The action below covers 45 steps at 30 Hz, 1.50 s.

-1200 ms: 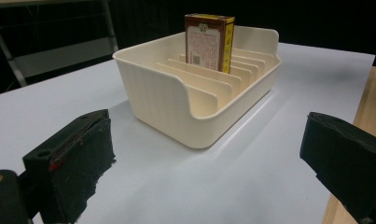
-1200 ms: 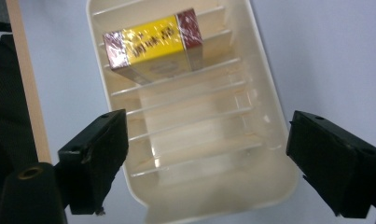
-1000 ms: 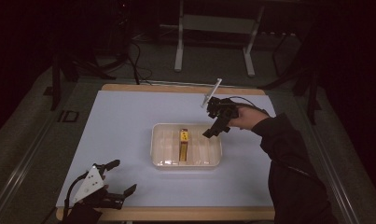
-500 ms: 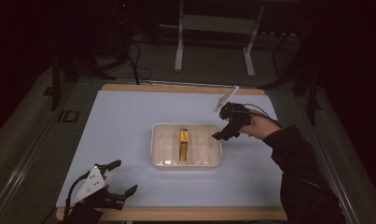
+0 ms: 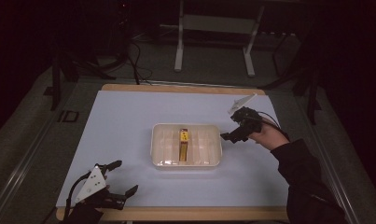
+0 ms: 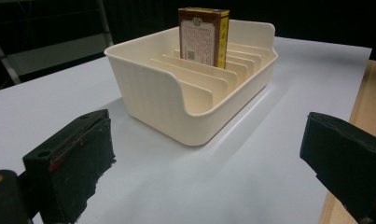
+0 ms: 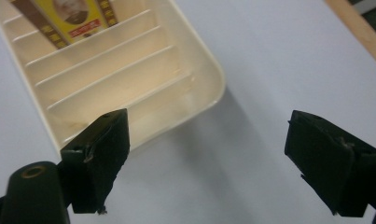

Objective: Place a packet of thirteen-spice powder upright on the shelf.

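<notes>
Presently we find the cream plastic slotted tray [image 5: 186,145] at the middle of the pale blue surface [image 5: 129,121], with a brown-and-yellow cardboard box [image 5: 184,140] standing on edge in a central slot, its dividers keeping it upright. Right tongs [image 5: 233,135] hover spread and empty beside the tray's right end. Left tongs [image 5: 122,179] rest spread at the near left corner, well apart, evidently idle.

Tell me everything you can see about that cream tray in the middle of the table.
The cream tray is a rounded rectangular bin that looks like smooth plastic, with thin upright dividers forming narrow slots. One end wall dips in a scooped cutout. It sits flat on the pale blue table cover, near the middle. A small brown and yellow box stands upright in a middle slot; the other slots look empty. Neither gripper touches it.
</notes>
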Available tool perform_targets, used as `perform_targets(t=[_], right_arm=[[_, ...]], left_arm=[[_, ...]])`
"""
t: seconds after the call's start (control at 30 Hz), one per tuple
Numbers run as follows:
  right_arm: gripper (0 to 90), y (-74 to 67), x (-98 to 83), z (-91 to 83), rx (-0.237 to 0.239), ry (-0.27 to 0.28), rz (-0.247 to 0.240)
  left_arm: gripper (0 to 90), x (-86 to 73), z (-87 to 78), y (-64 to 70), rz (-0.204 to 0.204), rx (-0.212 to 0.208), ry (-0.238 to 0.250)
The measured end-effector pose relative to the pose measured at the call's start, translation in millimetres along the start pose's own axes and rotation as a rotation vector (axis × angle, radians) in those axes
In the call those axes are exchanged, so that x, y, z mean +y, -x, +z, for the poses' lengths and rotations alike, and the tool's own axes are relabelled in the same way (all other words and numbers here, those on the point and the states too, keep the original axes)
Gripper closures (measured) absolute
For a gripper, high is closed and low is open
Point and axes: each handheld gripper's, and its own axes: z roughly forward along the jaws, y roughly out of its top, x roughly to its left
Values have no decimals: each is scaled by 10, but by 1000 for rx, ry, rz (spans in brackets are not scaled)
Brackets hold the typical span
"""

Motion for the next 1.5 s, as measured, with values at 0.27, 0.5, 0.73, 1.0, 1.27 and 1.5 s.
perform_targets(t=[0.27,0.5,0.73,1.0,1.27,1.5], right_arm=[[138,-67,-219,53,-66,64,66],[138,-111,-411,113,-111,116,125],[138,-155,-626,102,-133,237,229],[139,-255,-854,127,-159,314,325],[139,-374,-1038,97,-218,374,368],[139,-463,-1176,82,-255,412,415]], left_arm=[[28,3,7,7,3,-1,-3],[28,6,11,12,6,-2,-3],[28,12,2,9,9,2,0],[28,12,9,11,12,1,-3],[28,16,-2,4,11,4,1],[28,20,-2,7,15,3,-2]])
